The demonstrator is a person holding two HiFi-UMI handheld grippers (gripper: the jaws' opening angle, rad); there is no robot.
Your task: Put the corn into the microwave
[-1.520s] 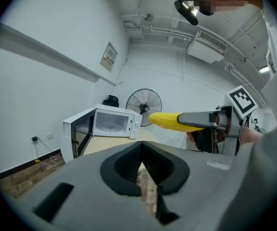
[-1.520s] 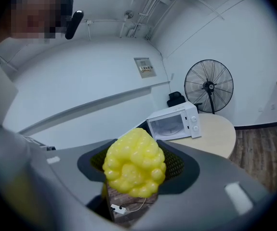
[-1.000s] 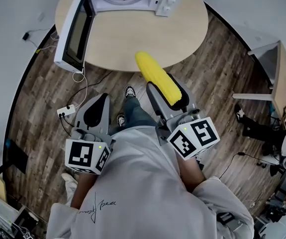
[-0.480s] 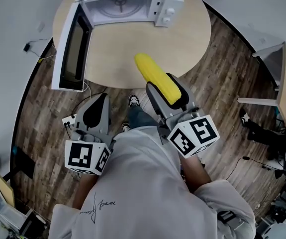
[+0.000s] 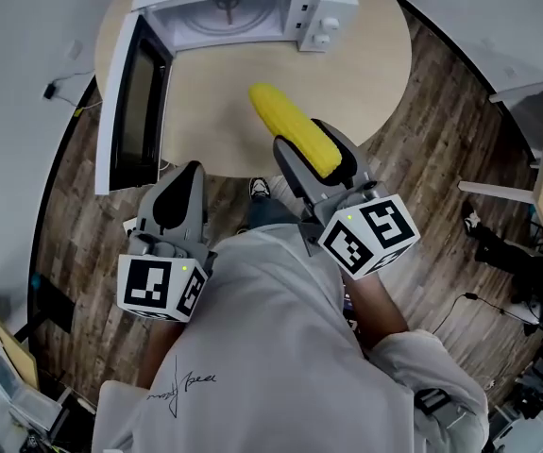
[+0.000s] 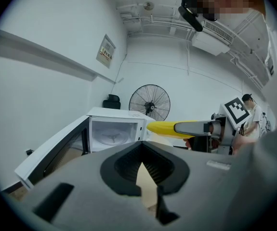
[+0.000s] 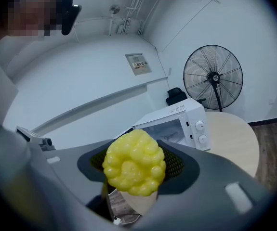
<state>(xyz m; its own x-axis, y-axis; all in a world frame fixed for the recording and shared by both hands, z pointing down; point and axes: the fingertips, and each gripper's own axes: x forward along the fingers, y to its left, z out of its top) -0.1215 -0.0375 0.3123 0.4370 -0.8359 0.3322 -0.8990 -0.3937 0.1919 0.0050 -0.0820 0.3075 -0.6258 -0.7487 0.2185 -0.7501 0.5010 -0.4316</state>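
head view: corn (image 5: 290, 130) lies along right claw (image 5: 313, 155), tip toward microwave (image 5: 320, 15).

The corn (image 5: 290, 130) looks like moulded plastic, bumpy with a waxy sheen. The left gripper (image 5: 188, 173) and right gripper (image 5: 316, 149) are matt grey plastic with ribbed black pads (image 7: 176, 163), and each cube (image 5: 370, 239) is matt white. At twelve o'clock, the microwave (image 5: 328, 8) has a smooth, faintly glossy white casing and a dark, shiny door (image 5: 134, 111). The table (image 5: 375, 74) is pale, smooth and matt. At three o'clock, the floor (image 5: 422, 140) is grainy dark wood planks. The shirt (image 5: 271, 347) is soft white cloth.
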